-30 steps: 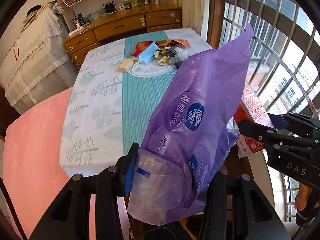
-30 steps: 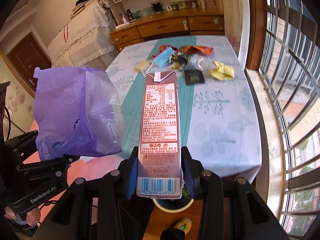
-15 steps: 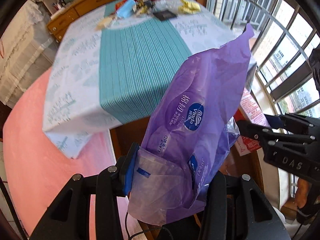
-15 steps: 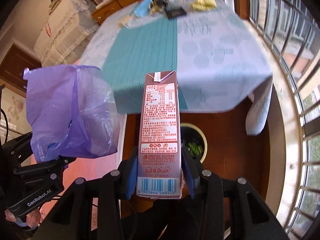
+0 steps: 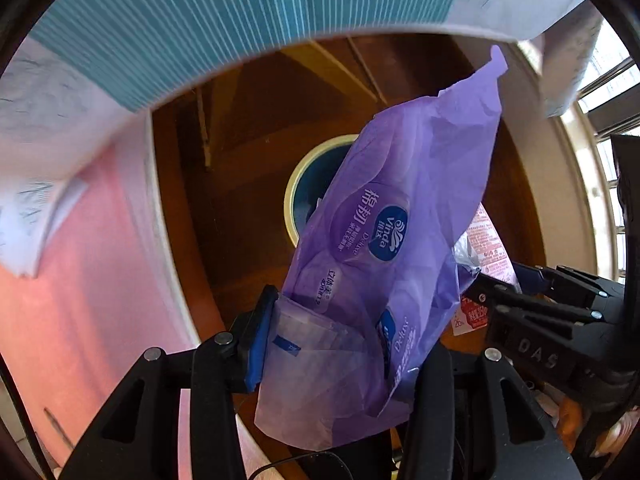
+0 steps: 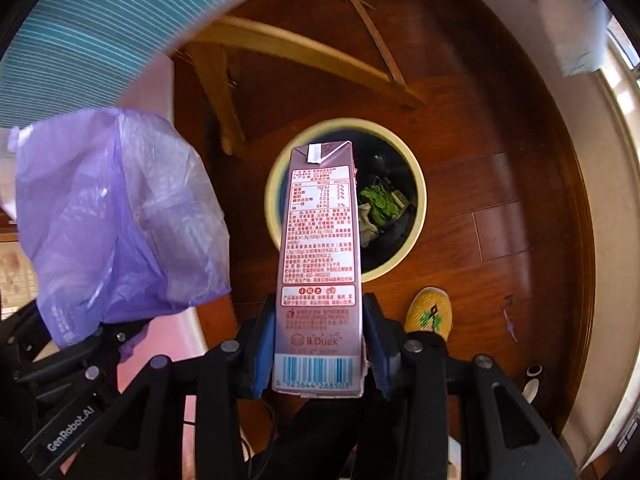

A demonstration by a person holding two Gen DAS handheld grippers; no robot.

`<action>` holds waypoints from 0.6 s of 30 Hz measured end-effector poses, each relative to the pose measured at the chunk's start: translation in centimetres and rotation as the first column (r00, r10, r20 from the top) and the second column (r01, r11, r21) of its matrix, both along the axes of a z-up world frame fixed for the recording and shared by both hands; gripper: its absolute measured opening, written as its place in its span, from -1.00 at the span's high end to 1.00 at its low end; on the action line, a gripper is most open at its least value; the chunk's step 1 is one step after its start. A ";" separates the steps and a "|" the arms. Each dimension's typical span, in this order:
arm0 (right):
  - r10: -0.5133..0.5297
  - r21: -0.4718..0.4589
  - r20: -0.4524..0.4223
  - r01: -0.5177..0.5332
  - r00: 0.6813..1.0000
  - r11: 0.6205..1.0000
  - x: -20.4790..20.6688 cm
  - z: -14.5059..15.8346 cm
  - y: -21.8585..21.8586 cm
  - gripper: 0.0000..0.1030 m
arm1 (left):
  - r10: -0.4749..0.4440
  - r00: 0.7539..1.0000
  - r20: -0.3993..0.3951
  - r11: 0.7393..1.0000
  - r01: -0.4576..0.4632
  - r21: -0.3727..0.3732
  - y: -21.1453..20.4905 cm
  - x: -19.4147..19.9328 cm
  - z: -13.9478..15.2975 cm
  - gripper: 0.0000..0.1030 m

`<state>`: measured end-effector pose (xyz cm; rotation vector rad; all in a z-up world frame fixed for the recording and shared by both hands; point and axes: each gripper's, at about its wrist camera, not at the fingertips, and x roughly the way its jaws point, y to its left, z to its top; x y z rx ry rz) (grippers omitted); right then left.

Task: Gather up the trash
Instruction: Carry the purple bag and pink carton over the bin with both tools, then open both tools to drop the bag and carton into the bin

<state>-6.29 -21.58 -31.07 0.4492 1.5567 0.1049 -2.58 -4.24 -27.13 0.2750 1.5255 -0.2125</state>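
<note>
My left gripper [image 5: 340, 340] is shut on a crumpled purple plastic tissue wrapper [image 5: 392, 216], which stands up between its blue pads. My right gripper [image 6: 320, 344] is shut on a tall mauve drink carton [image 6: 320, 232], held upright by its base. Both point down over a round bin with a pale yellow rim [image 6: 418, 188] on the wooden floor. The bin holds green leaves [image 6: 380, 200] and other scraps. The wrapper [image 6: 112, 208] shows at the left of the right wrist view. In the left wrist view the wrapper hides most of the bin [image 5: 296, 184], and the carton [image 5: 486, 240] peeks out behind it.
The table edge with its teal striped and white cloth [image 6: 72, 48] hangs over the top of both views. Wooden chair legs [image 6: 280, 52] stand beyond the bin. A foot in a yellow slipper [image 6: 428, 312] is on the floor right of the bin. A pink surface [image 5: 80, 280] lies at the left.
Both grippers have sunk from above the table to below its edge and tipped downwards. The tabletop trash has left both views and the floor bin has come in. Both grips are unchanged.
</note>
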 end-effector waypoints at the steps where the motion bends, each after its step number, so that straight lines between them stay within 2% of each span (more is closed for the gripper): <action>1: -0.002 -0.004 -0.001 0.002 1.000 1.000 0.3 -1.4 0.1 0.21 | 0.001 1.000 -0.004 1.000 -0.001 0.004 -0.1 0.2 -1.1 0.14; 5: -0.047 -0.011 0.005 0.047 0.999 0.999 1.7 -5.1 -0.1 0.20 | -0.006 1.000 -0.021 1.000 0.006 0.000 -0.5 1.4 -5.1 0.09; 7: -0.078 -0.016 0.020 0.078 0.997 0.997 2.2 -6.3 -0.2 0.15 | -0.006 1.000 -0.016 1.000 0.006 -0.012 -0.6 1.9 -6.1 -0.06; 8: -0.086 -0.024 0.032 0.087 0.996 0.996 2.5 -6.7 -0.4 0.13 | -0.003 1.000 -0.006 1.000 0.003 -0.026 -0.7 2.0 -6.4 -0.15; 9: -0.090 -0.033 0.050 0.092 0.995 0.995 2.8 -7.1 -0.5 -0.02 | 0.004 1.000 0.008 0.999 -0.003 -0.043 -0.7 2.3 -6.8 -0.39; 10: -0.089 -0.048 0.061 0.092 0.994 0.995 3.2 -7.4 -0.4 -0.22 | 0.015 1.000 0.015 0.998 -0.014 -0.057 -0.6 2.7 -7.1 -0.48; 11: -0.087 -0.063 0.063 0.091 0.994 0.994 3.5 -7.7 -0.5 -0.27 | 0.032 0.999 0.011 0.997 -0.031 -0.075 -0.4 3.3 -7.4 -0.48; 14: -0.101 -0.067 0.067 0.106 0.993 0.992 3.8 -7.7 -0.6 -0.29 | 0.080 0.997 -0.018 0.991 -0.082 -0.106 -0.3 4.3 -8.1 -0.57; 16: -0.118 -0.071 0.061 0.122 0.991 0.990 3.7 -7.7 -0.9 -0.29 | 0.104 0.994 -0.009 0.989 -0.105 -0.100 0.0 4.7 -7.8 -0.75; 18: -0.136 -0.070 0.049 0.139 0.990 0.988 3.5 -7.6 -1.2 -0.29 | 0.111 0.994 0.006 0.989 -0.110 -0.099 0.2 4.7 -7.4 -0.79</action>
